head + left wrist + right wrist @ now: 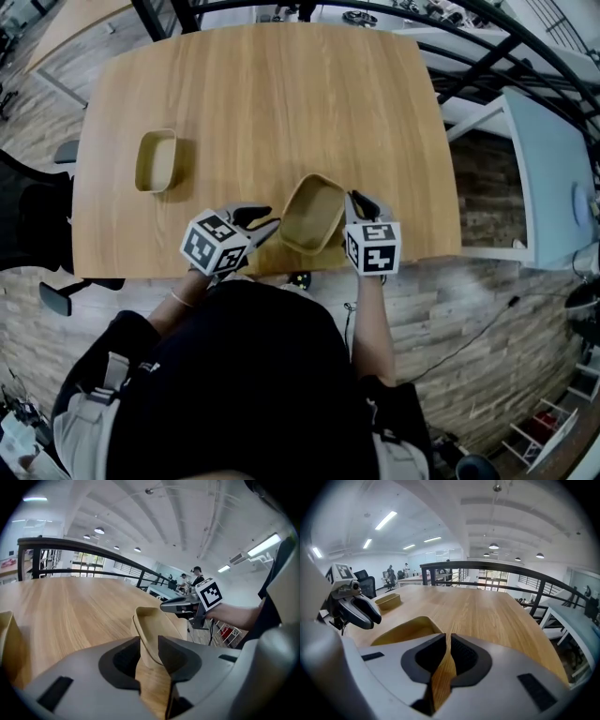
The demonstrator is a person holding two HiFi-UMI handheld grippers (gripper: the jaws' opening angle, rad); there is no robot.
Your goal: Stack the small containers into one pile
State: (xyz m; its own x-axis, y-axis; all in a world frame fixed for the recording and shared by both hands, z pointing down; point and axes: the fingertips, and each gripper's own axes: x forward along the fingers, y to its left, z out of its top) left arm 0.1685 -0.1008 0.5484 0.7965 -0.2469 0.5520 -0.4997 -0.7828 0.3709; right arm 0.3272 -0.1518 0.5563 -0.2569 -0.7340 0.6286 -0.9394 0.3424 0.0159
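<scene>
A small wooden container [312, 214] hangs tilted over the table's front edge, its opening turned up and to the left. My right gripper [357, 208] is shut on its right wall [440, 677]. My left gripper [265, 225] is at its left side. The near wall [149, 663] stands between the left jaws and lies against the right jaw, with a gap to the left one, so this gripper is open. A second wooden container [156, 161] rests upright on the table at the left, apart from both grippers; in the right gripper view that same second container [387, 601] lies beyond the left gripper.
The wooden table [281, 103] stretches far ahead of the containers. A darker wooden patch [273, 259] shows under the left gripper at the front edge; I cannot tell what it is. A black railing [511, 571] runs beyond the table's far side.
</scene>
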